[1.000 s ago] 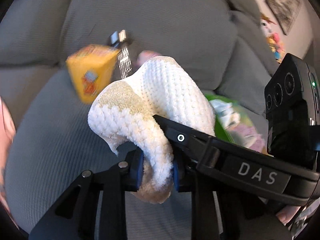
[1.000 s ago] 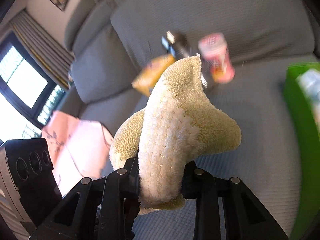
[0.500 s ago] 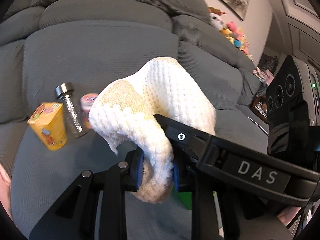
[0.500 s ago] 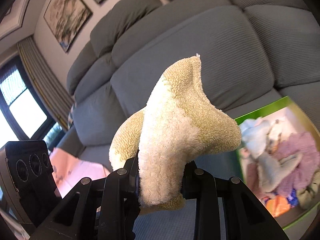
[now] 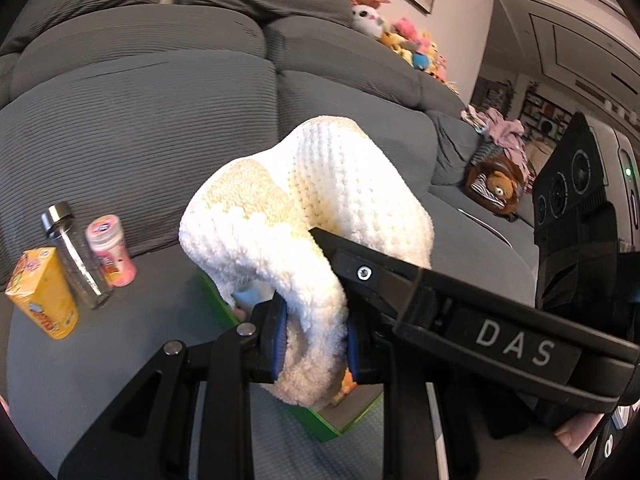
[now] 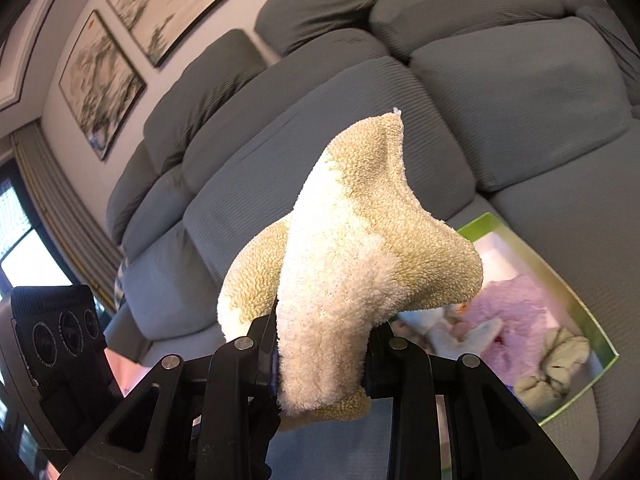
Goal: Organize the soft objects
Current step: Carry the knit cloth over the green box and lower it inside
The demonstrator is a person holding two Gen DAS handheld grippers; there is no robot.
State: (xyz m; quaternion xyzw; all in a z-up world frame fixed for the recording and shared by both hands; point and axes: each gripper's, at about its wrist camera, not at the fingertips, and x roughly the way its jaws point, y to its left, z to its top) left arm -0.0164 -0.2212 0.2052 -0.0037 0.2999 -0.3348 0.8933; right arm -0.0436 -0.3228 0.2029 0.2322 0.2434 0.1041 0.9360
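Observation:
Both grippers hold one fluffy cream and pale-yellow sock. In the left wrist view my left gripper (image 5: 314,334) is shut on the sock (image 5: 320,208), and the right gripper's black body crosses in front from the right. In the right wrist view my right gripper (image 6: 322,354) is shut on the same sock (image 6: 352,248). The sock hangs above a green box (image 6: 560,276) that lies on the grey sofa seat and holds several soft items, pink, white and beige. In the left wrist view only the box's green edge (image 5: 320,426) shows below the sock.
On the sofa seat to the left stand a yellow carton (image 5: 42,292), a clear bottle with a metal cap (image 5: 74,256) and a pink jar (image 5: 110,254). Plush toys (image 5: 400,40) sit on the sofa back, and a brown toy bear (image 5: 496,190) lies far right.
Both grippers have swung right and tilted up with the sock. The carton, bottle and jar have slid to the left edge. The green box has come in under the sock.

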